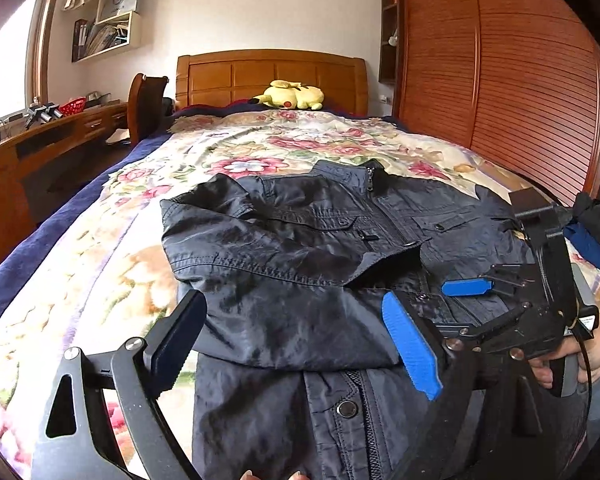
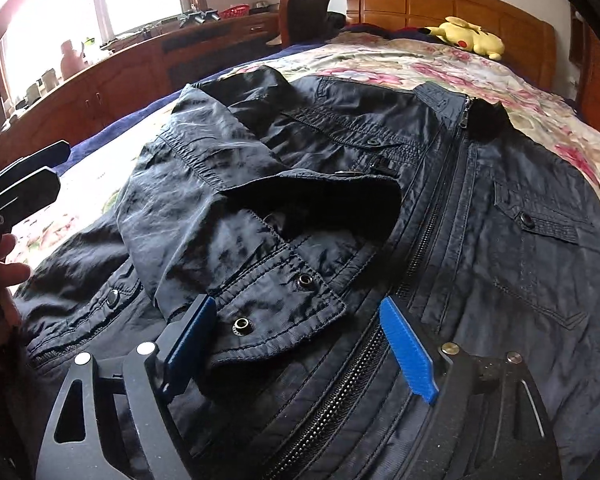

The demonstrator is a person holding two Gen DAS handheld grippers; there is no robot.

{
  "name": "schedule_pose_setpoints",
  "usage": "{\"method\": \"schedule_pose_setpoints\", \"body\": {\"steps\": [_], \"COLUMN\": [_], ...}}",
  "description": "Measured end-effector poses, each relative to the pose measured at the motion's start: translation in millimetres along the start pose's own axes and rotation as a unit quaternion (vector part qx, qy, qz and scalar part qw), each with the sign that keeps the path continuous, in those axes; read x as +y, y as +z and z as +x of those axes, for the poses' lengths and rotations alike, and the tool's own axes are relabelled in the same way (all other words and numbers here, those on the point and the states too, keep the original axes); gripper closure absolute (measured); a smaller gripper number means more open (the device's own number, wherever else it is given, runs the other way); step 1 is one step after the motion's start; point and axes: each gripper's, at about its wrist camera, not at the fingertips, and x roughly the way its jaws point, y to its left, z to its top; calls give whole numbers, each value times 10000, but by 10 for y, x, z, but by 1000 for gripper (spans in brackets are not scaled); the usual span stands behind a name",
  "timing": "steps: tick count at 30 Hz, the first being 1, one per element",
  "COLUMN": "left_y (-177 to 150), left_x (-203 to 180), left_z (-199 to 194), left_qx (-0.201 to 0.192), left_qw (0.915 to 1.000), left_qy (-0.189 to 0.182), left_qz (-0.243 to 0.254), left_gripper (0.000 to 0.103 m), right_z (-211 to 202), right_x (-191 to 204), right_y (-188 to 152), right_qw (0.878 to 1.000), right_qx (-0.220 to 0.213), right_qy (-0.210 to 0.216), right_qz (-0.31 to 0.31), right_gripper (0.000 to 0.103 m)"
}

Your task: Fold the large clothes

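A dark navy jacket [image 1: 300, 240] lies front up on the floral bedspread [image 1: 228, 152], zipped, collar toward the headboard. Its left sleeve is folded across the chest, the cuff [image 2: 284, 312] with snap buttons lying near the zipper. My left gripper [image 1: 296, 340] is open above the jacket's lower left part, holding nothing. My right gripper [image 2: 300, 344] is open with the sleeve cuff lying between its blue fingers [image 2: 408, 348]. The right gripper also shows in the left wrist view [image 1: 466, 287], at the jacket's right side.
A yellow plush toy [image 1: 292, 95] lies by the wooden headboard [image 1: 272, 72]. A wooden desk [image 1: 40, 140] and chair [image 1: 144, 100] stand left of the bed. A slatted wardrobe [image 1: 500, 60] stands on the right. Shelves [image 1: 104, 12] hang on the wall.
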Motion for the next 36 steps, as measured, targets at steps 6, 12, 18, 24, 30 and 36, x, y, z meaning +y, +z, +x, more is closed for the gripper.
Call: {"method": "schedule_pose_setpoints", "body": {"steps": [6,12,18,24,30,36], "left_y": [5,-9,-6,-4,-2,13], "left_x": [-43,-96,-70,-129,-218,-282], "left_z": [14,38,13,10,-3,-24], "left_qx": [-19,1,-40,-48,-76,-119], "left_qw": [9998,9995,9996,9995,9992,9983], "left_qy": [156,226,226,220,213,305], "left_qz": [92,209,190,239,324,480], "left_gripper": [13,13,13,13,13,13], "right_z": [12,-93,-456,-858,-1007,-1022], "right_x": [129,167,94,-22,-201,-215], "right_y": [-29,-50,-60,-135,-293,-254], "right_qw": [9998,9993,9963,9888,9838,9769], "right_qx": [-20,-229,-737,-1185,-1278,-1173], "right_qy": [37,82,-401,-906,-1242,-1774], "right_qz": [-211,-276,-188,-70,220,179], "right_gripper": [61,88,90,90,90,90]}}
